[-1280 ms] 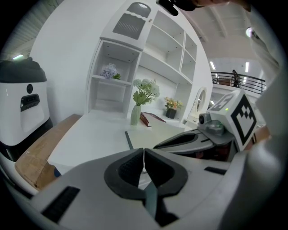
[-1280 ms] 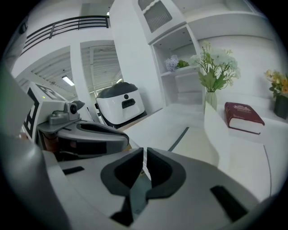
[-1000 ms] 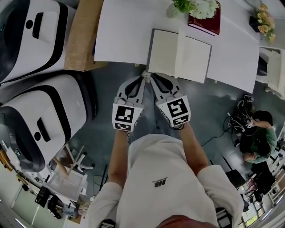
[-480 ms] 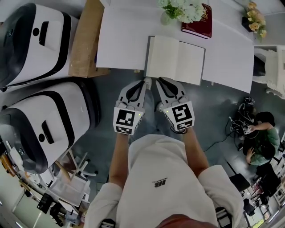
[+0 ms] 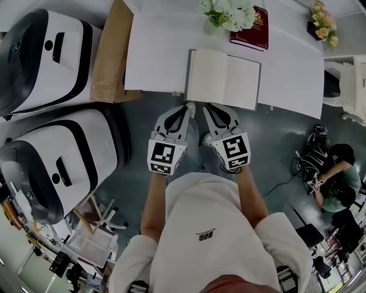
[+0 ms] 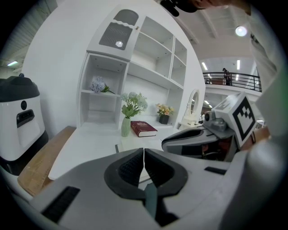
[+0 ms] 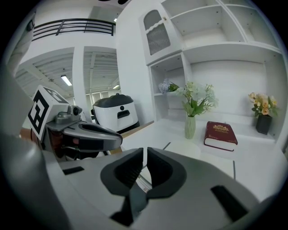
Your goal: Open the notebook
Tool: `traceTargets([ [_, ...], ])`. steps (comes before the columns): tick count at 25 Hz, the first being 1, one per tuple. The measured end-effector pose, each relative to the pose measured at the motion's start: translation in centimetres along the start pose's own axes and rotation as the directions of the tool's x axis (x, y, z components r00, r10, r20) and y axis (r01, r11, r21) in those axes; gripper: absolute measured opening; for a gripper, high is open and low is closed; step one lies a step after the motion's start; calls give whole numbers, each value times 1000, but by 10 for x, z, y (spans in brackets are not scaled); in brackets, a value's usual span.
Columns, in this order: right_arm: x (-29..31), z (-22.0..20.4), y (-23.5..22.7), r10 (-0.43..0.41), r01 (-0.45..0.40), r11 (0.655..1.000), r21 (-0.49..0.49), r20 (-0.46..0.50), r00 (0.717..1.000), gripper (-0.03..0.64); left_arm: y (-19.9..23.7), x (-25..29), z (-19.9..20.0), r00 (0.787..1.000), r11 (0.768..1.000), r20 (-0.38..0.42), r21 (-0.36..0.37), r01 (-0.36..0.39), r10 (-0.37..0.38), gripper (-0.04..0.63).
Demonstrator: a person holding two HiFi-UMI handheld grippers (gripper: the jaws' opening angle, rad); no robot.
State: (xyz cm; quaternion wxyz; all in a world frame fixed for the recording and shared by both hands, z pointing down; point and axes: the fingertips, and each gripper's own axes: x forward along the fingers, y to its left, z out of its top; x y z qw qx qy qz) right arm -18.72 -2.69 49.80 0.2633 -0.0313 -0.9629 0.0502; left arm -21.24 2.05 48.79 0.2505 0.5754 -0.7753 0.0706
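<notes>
The notebook [image 5: 223,79] lies open and flat on the white table [image 5: 154,51], near its front edge, showing blank cream pages. My left gripper [image 5: 189,106] and right gripper [image 5: 206,107] hang side by side just off that edge, tips pointing at the notebook and touching nothing. Both are shut with nothing between the pads. In the left gripper view the jaws [image 6: 144,152] are closed and the right gripper [image 6: 198,140] shows alongside. The right gripper view shows its own jaws [image 7: 145,155] closed, with the left gripper [image 7: 85,134] beside it.
A vase of flowers [image 5: 227,12] and a red book [image 5: 250,28] stand behind the notebook. A brown board [image 5: 110,54] lies at the table's left end. Two big white machines [image 5: 54,160] stand left. A person [image 5: 334,177] sits at the right, by a white chair [image 5: 350,86].
A page that stood up at the notebook's middle now lies flat. Both grippers have lifted a little and drawn slightly back from the table edge, still shut.
</notes>
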Motion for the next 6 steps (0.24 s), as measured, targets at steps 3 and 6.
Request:
traceTargets([
  [3, -2, -2, -1, -4, 4, 1000, 3, -3, 1000, 8, -2, 0, 1, 1000, 1000, 2, 2, 3, -3, 0],
  [6, -4, -1, -2, -7, 7, 1000, 3, 0, 1000, 8, -4, -2, 2, 1000, 1000, 9, 4, 4, -4, 0],
])
